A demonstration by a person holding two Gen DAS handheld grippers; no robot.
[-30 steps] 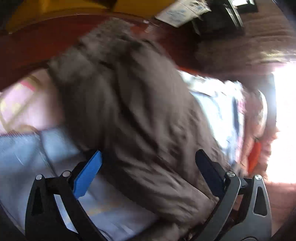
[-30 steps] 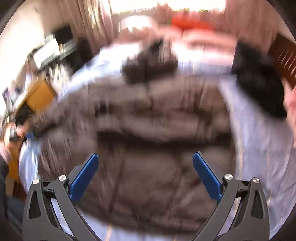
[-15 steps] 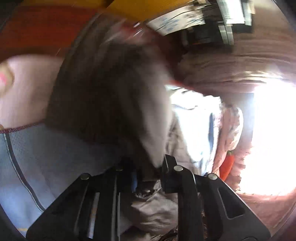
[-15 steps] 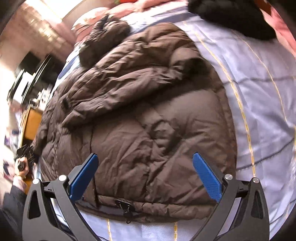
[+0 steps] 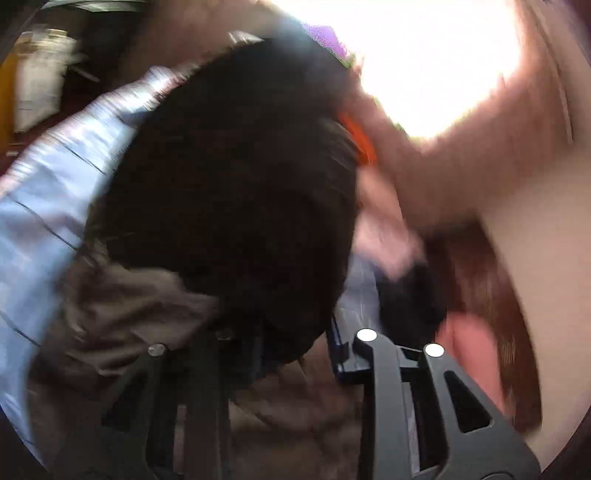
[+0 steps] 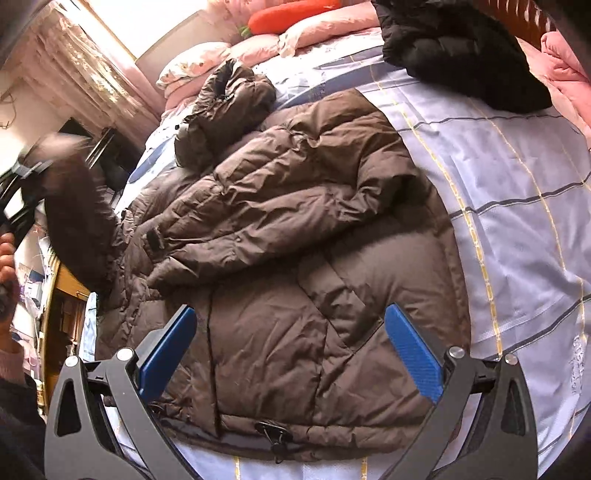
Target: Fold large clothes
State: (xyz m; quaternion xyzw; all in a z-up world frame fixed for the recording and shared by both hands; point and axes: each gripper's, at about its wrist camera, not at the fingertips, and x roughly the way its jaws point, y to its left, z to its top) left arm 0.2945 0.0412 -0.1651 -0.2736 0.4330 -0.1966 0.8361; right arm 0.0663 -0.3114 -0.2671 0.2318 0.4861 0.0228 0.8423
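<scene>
A brown puffer jacket [image 6: 295, 258] lies spread on the bed, hood [image 6: 225, 107] toward the pillows. One sleeve [image 6: 277, 206] is folded across its chest. My right gripper [image 6: 291, 347] hangs open over the lower body, near the hem, with nothing between its blue pads [image 6: 413, 362]. At the far left the other sleeve [image 6: 81, 221] is lifted off the bed and blurred, with my left gripper [image 6: 33, 173] shut on its end. In the left wrist view that dark sleeve [image 5: 229, 192] fills the middle and runs down into the left gripper [image 5: 291, 343], whose jaws are closed on it.
A black jacket [image 6: 461, 55] sits at the bed's far right corner. Pink pillows [image 6: 258, 44] and an orange plush [image 6: 291, 14] lie at the head. The checked sheet [image 6: 517, 184] shows bare right of the jacket. A wooden desk [image 6: 62, 295] stands beside the bed's left edge.
The left gripper went from open to shut on the sleeve and lifted it. The right gripper moved in over the jacket's lower part and rolled, staying open.
</scene>
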